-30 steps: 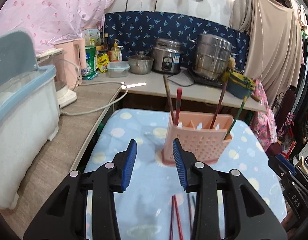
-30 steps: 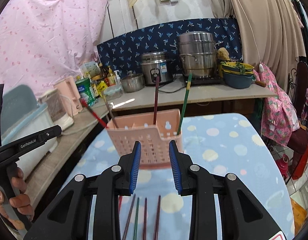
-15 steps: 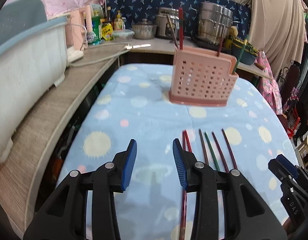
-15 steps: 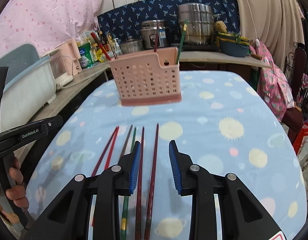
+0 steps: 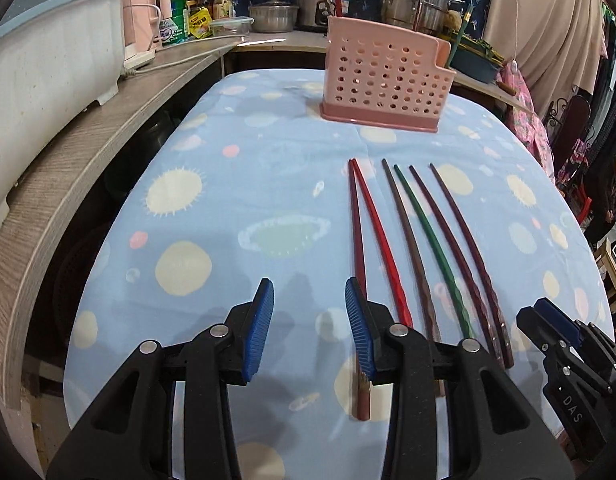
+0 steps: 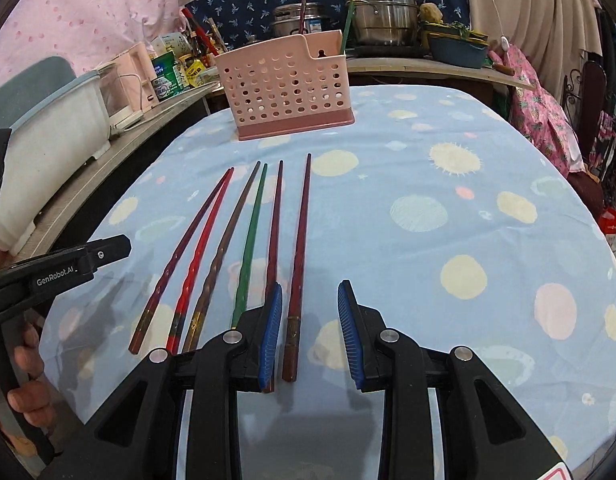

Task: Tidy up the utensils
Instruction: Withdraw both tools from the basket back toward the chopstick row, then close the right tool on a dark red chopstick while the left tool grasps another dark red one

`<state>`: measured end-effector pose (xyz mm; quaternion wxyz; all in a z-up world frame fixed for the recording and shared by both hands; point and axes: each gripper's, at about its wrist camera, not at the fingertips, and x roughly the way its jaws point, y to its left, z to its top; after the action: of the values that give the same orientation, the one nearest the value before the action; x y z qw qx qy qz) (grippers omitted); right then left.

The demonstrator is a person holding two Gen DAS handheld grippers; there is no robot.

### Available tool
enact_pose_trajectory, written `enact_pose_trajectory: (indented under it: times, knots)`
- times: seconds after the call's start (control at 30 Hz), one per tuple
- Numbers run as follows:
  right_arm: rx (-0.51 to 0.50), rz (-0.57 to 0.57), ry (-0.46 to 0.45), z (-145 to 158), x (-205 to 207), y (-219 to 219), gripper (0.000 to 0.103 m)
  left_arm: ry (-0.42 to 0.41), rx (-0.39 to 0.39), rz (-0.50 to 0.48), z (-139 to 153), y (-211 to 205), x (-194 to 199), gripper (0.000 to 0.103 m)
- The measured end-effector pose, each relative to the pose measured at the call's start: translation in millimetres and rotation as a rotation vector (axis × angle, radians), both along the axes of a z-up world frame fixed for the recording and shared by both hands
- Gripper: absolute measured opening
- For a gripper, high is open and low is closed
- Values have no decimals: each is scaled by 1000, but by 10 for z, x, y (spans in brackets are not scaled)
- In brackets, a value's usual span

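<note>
On the blue spotted tablecloth [image 6: 408, 184], both grippers have descended from the pink perforated caddy [image 6: 285, 92] to six loose chopsticks [image 6: 247, 240]; left gripper [image 5: 310, 330] and right gripper [image 6: 310, 336] stand part-open and empty, suggesting pickup comes next.

You are working in a lived-in home kitchen. Far across your table with its blue planet-print cloth [image 6: 448, 184], a counter [image 6: 428, 65] carries a stacked steel steamer pot [image 6: 378, 8], a rice cooker [image 5: 314, 8] and a lidded saucepan [image 5: 273, 19] against a navy patterned backsplash [image 6: 251, 16]. On your left, a worktop [image 5: 67, 148] holds a dish-drainer tub [image 5: 39, 60], bottles and tins [image 5: 187, 20]. Clothes [image 5: 544, 24] hang at your right.
</note>
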<state>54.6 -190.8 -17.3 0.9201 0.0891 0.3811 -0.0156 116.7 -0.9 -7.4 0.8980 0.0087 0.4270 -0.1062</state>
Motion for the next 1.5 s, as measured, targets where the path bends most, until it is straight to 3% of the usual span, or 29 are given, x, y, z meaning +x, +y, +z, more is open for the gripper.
enact_pose_trajectory:
  times: [0.23,0.67,0.83,1.2,1.37,1.5]
  knots:
    - [4,-4,20,-116,-26,33,27,35,-7,-15,-97,5,-106,36]
    - [-8,-14,28,-181,-85,43,16,56,-5,-57,-191,-53,-282,37]
    - [-12,-22,26,-185,-128,31,12,48,-6,-67,-190,-82,-337,48]
    - [3,-37,24,-191,-202,0,7,68,13,-64,-313,-134,-356,48]
    - [4,-38,22,-195,-211,2,7,57,26,-56,-330,-115,-351,37]
    - [4,-38,21,-197,-213,3,7,56,27,-50,-328,-97,-343,21]
